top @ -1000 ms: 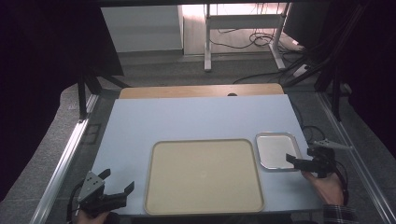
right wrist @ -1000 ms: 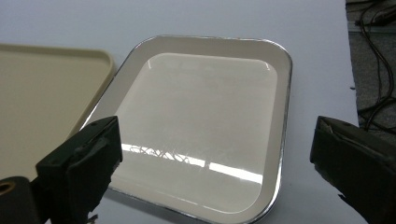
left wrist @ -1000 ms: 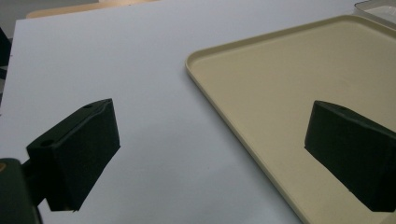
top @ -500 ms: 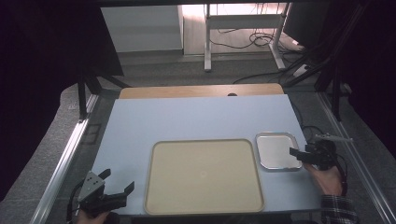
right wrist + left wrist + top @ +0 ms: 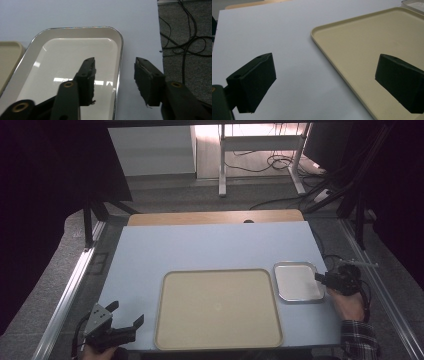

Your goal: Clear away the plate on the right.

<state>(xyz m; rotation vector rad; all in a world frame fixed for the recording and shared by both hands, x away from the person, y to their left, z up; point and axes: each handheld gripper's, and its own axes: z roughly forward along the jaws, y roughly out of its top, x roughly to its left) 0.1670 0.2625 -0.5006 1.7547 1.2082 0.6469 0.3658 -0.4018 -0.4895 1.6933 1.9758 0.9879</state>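
Grippers are working at opposite ends of the pale blue table [image 5: 200, 247]. At the near left corner, the left gripper [image 5: 122, 327] is hovering with its jaws spread wide and nothing between them; in the left gripper view they are framing bare tabletop and the left rim of the beige tray [image 5: 372, 45]. That large tray [image 5: 217, 307] is lying at the centre of the near edge. Just beside its far right corner, the small metal tray [image 5: 297, 281] is resting flat. At its right rim, the right gripper [image 5: 320, 278] is straddling the edge, one jaw inside over the shiny floor [image 5: 70, 60], one outside; the jaws have just been closing, with pads not yet pressing the rim.
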